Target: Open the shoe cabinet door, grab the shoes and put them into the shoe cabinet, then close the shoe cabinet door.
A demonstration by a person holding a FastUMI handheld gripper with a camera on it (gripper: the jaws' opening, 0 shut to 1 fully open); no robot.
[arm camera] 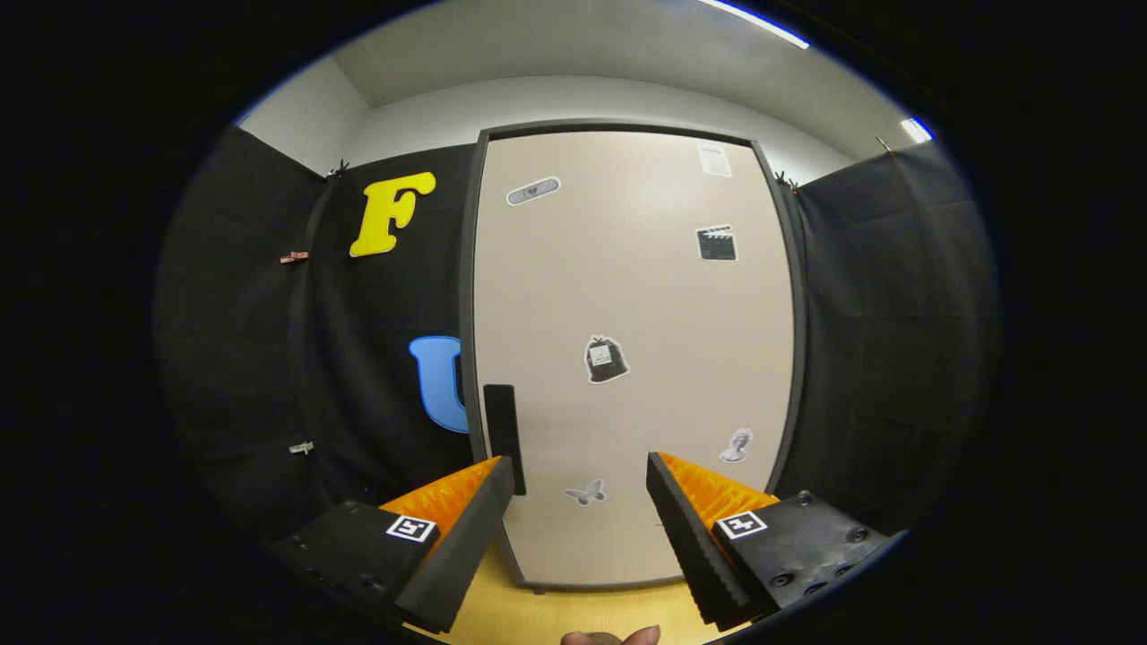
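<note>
Seemingly the door has yet to be opened: in the gripper view the tool is spread wide and pinching nothing, facing the closed shoe cabinet door at the centre of the frame. Its dark handle sits at the door's left edge, lower centre, just above the left finger. An approach aimed at mid-panel could miss the handle or clip only its edge, letting the fingers slip off once pulled.

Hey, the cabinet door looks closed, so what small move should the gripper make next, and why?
Probably ease the gripper forward and toward the dark handle at the door's edge. The door is shut, the fingers are open with nothing between them, and the handle sits just beyond one fingertip.
</note>
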